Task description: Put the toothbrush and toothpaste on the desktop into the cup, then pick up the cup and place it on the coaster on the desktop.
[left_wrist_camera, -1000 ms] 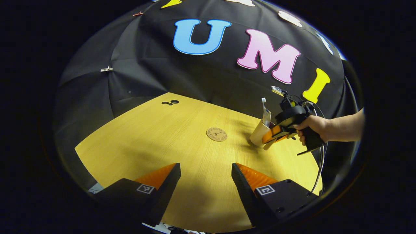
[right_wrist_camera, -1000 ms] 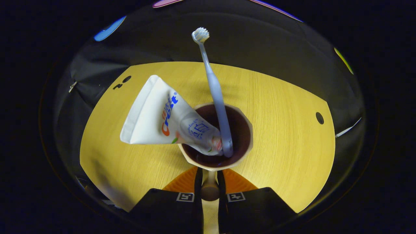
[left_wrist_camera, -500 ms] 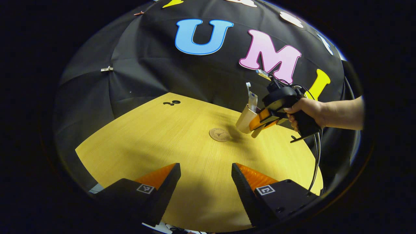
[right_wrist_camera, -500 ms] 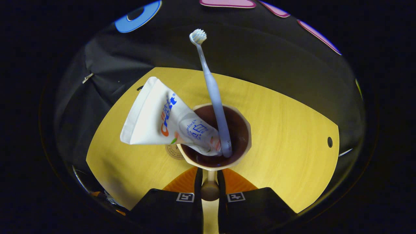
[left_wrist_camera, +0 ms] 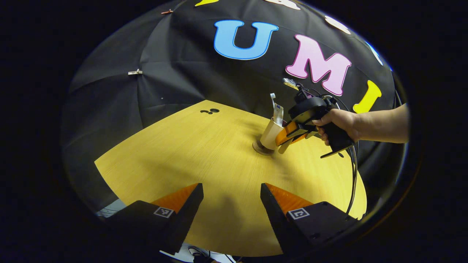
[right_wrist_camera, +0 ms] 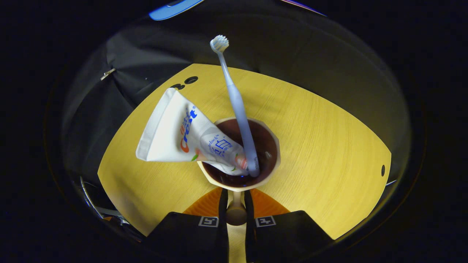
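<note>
The right gripper (right_wrist_camera: 236, 199) fingers clamp the cup (right_wrist_camera: 239, 184) handle (toothbrush (right_wrist_camera: 237, 109) and toothpaste (right_wrist_camera: 179, 135) inside) at frame centre, while the left gripper (left_wrist_camera: 232, 199) fingers stand wide.

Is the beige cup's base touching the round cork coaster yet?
Cannot tell. In the left gripper view the beige cup stands tilted over the round cork coaster, but its base is too small to judge.
</note>
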